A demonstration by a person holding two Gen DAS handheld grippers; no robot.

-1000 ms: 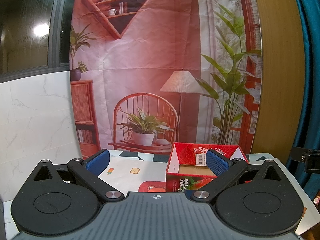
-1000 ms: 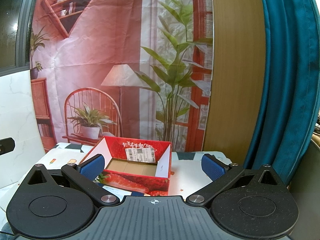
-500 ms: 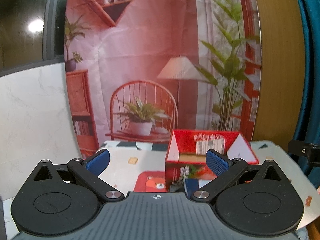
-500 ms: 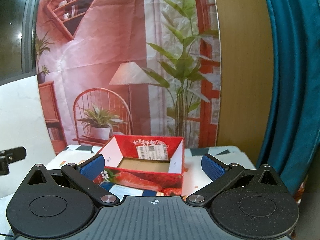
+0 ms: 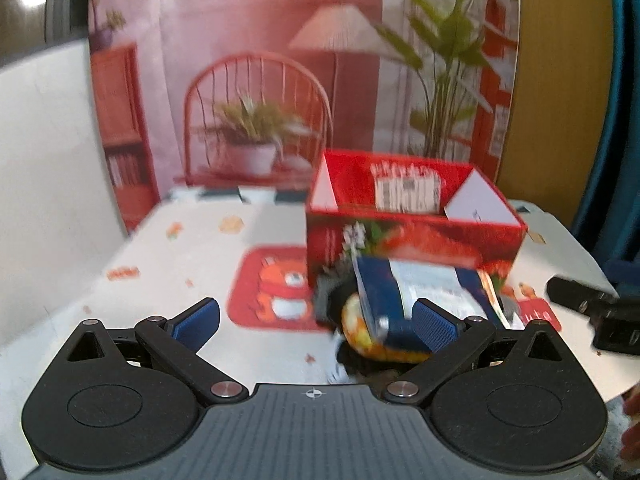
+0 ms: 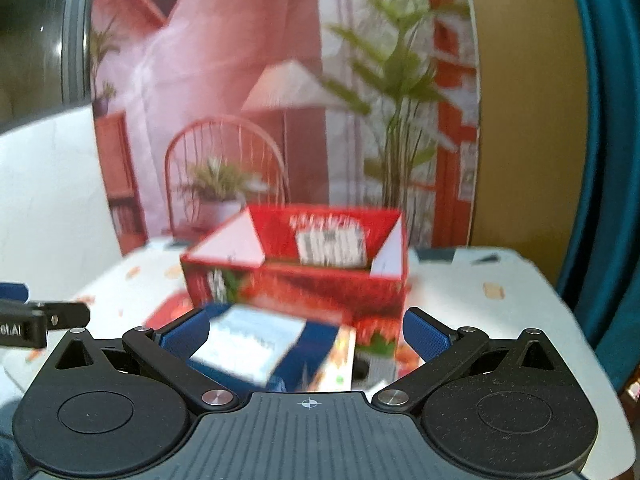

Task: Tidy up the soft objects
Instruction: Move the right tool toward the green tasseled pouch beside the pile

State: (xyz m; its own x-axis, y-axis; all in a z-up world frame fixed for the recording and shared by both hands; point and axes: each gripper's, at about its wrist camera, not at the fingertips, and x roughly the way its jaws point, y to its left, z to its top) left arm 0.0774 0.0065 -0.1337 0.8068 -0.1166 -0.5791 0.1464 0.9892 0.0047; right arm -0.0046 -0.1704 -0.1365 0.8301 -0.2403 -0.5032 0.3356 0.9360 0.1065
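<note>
A red strawberry-printed box (image 5: 412, 236) (image 6: 316, 280) stands open on the table, with a white label on its inner back wall. In front of it lies a pile of soft things: a blue and white pack (image 5: 420, 296) (image 6: 256, 344) over an orange and yellow item (image 5: 368, 340), with something dark grey beneath. My left gripper (image 5: 316, 320) is open above the table, its right pad beside the pack. My right gripper (image 6: 304, 332) is open too, and the pack lies between its fingers. Both views are blurred.
A white tablecloth (image 5: 192, 264) with small prints and a red bear patch (image 5: 276, 288) covers the table. A printed room backdrop (image 5: 280, 80) hangs behind, with a teal curtain (image 6: 600, 160) at the right. The other gripper shows at each view's edge.
Both grippers have tilted down and moved in toward the table. The box looks larger and the pile of soft things in front of it has come into view.
</note>
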